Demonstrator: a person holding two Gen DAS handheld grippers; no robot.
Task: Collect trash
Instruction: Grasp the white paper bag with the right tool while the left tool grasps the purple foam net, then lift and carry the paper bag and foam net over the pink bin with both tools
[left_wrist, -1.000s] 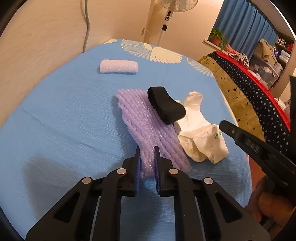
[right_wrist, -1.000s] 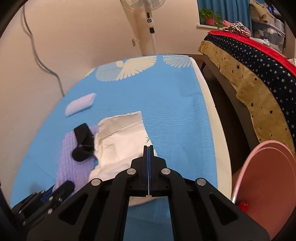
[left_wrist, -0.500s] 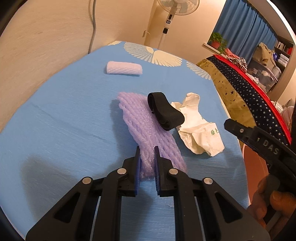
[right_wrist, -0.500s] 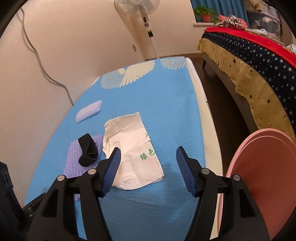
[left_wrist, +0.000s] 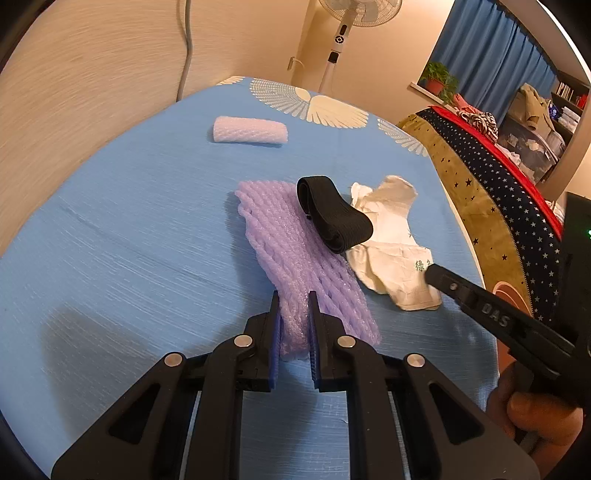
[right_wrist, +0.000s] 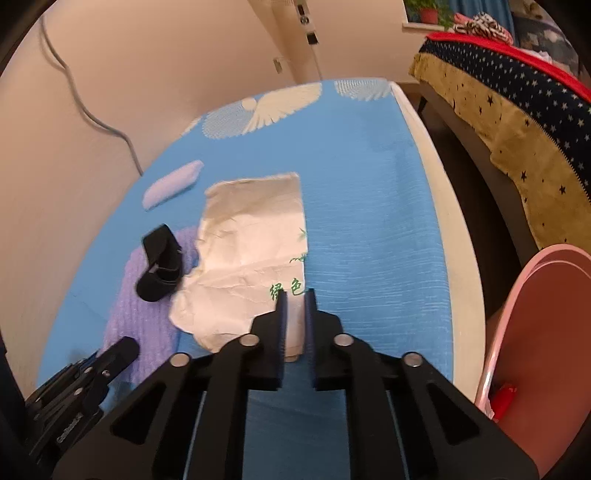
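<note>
The left tongs (left_wrist: 292, 332) are nearly closed on the near end of the purple foam net (left_wrist: 295, 258), which bulges between the blue pads. The right tongs (right_wrist: 294, 325) stand a little apart, with the near corner of the white paper (right_wrist: 251, 266) between the pads; whether they grip it I cannot tell. Both pieces lie on the blue worktop (left_wrist: 129, 240), side by side and touching.

The net's long axis runs from the tongs away and slightly left. A black band (left_wrist: 332, 218) rests across its far half, over onto the paper. Lifting either piece would likely tip the band off, perhaps onto the floor. The paper may also tear or slip, being held only by a corner.

Farther off, a small pale net (left_wrist: 250, 130) lies crosswise. The pink bin (right_wrist: 543, 350) waits just right of the worktop.
</note>
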